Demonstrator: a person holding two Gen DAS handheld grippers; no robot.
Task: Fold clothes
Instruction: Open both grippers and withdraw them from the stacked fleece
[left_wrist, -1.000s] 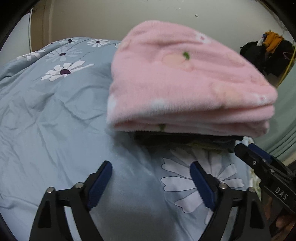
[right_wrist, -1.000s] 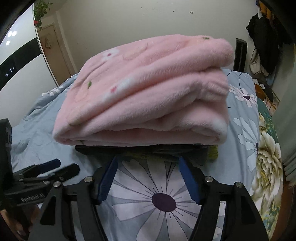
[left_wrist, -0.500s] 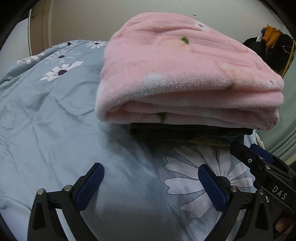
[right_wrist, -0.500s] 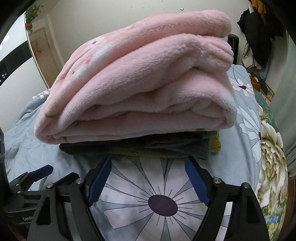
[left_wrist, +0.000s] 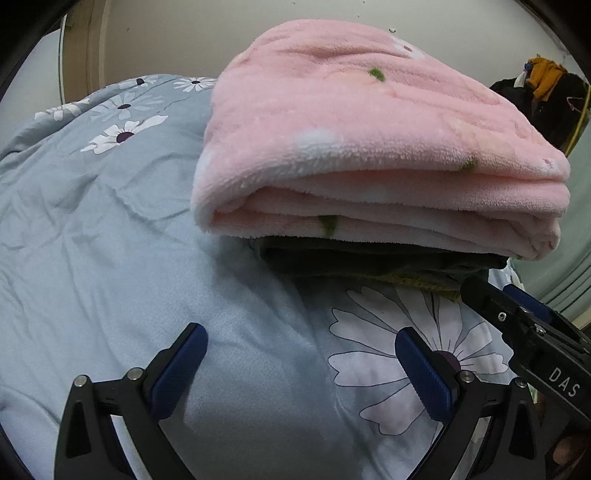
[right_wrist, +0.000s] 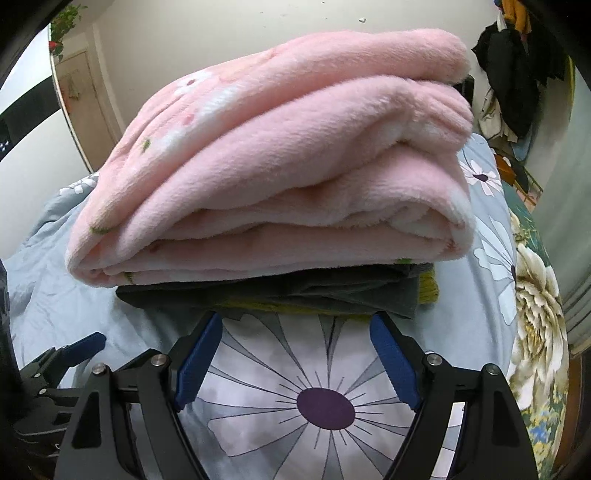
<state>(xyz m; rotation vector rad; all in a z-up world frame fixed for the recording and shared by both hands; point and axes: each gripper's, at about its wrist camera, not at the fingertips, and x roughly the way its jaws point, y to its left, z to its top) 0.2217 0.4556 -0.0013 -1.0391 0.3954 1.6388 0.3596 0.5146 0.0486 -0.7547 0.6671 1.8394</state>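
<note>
A folded pink blanket (left_wrist: 369, 147) sits on dark clothes (right_wrist: 295, 291) on the bed (left_wrist: 92, 258); the left gripper (left_wrist: 301, 354) and right gripper (right_wrist: 295, 339) are both wide open, holding nothing.

The only readable text is "DAS", in white capital letters on the black body of the right tool (left_wrist: 517, 325), at the lower right of the left wrist view. In the right wrist view the left tool (right_wrist: 79, 347) sits at the lower left edge, and any marking on it is too dark to read.
</note>
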